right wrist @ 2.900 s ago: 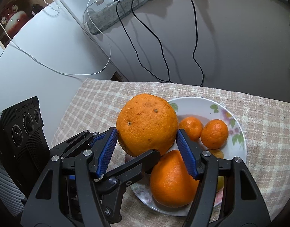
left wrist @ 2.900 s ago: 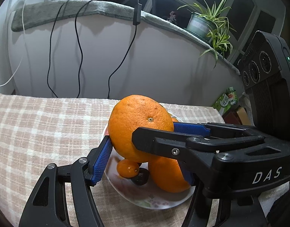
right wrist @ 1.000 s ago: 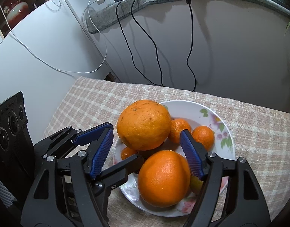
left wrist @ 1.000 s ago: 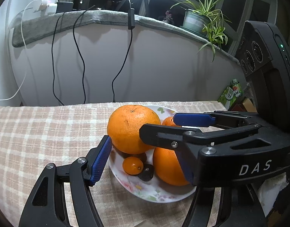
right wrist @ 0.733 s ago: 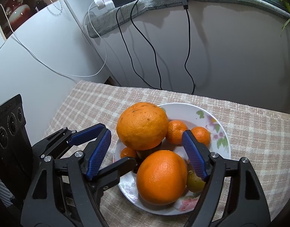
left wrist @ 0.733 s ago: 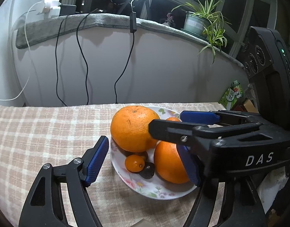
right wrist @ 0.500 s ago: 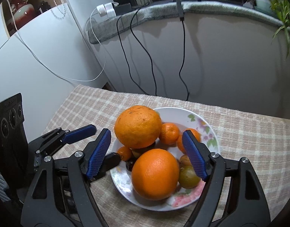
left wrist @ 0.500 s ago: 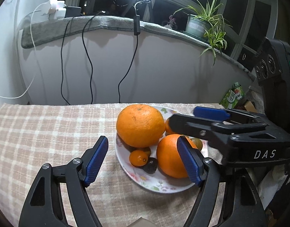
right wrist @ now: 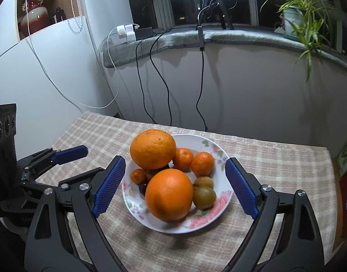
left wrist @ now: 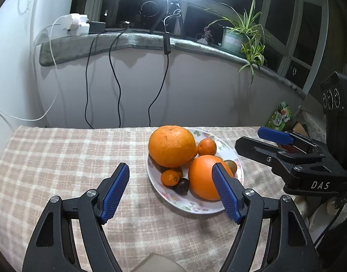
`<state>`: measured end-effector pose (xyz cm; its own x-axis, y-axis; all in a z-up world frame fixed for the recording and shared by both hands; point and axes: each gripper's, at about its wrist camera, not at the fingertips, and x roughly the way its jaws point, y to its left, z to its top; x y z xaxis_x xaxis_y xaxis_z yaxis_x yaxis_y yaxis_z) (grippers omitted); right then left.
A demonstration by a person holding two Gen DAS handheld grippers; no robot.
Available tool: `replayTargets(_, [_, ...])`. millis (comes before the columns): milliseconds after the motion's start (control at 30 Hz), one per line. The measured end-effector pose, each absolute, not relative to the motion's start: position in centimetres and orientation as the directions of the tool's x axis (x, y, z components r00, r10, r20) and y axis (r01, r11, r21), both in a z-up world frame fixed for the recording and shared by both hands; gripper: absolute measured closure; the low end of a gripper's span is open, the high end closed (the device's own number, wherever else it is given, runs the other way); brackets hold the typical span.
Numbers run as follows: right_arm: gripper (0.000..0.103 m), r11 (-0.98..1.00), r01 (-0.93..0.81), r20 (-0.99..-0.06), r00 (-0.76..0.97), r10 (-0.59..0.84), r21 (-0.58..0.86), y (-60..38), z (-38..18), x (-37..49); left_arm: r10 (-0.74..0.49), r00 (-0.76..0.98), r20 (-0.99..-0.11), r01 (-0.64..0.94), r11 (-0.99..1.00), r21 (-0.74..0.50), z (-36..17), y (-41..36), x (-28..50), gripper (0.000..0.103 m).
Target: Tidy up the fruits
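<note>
A checked cloth covers the tabletop (right wrist: 275,158) below a dark window ledge. The flowered plate (right wrist: 209,145) holds the fruit: one large orange (right wrist: 153,148) stacked at 11 o'clock, another (right wrist: 168,193) at 6 o'clock (small fruits around them). The left gripper (left wrist: 171,190) and right gripper (right wrist: 173,187) have jaws spread wide, the right's just opening, gripping nothing.
</note>
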<state>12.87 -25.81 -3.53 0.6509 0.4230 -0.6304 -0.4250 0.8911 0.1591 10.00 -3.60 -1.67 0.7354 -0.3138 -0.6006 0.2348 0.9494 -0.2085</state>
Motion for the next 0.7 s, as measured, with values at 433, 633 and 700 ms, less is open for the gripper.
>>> replayTargets(433, [0.011, 0.901, -0.392, -0.593, 0.687, 0.420, 0.184, -27.5, -2.8, 10.5, -0.268, 0.760, -0.592, 0.188, 0.963, -0.194, -1.2, -2.6, 7.9, 0.024])
replayTargets(633, [0.011, 0.908, -0.380, -0.597, 0.693, 0.404, 0.174, -27.8, -3.2, 9.9, -0.262, 0.767, -0.586, 0.184, 0.964, -0.191, -0.9, -2.6, 7.5, 0.024])
replayTargets(700, [0.011, 0.909, -0.378, -0.599, 0.692, 0.403, 0.175, -28.0, -3.3, 9.9, -0.264, 0.765, -0.587, 0.185, 0.964, -0.193, -0.9, -2.7, 7.4, 0.022])
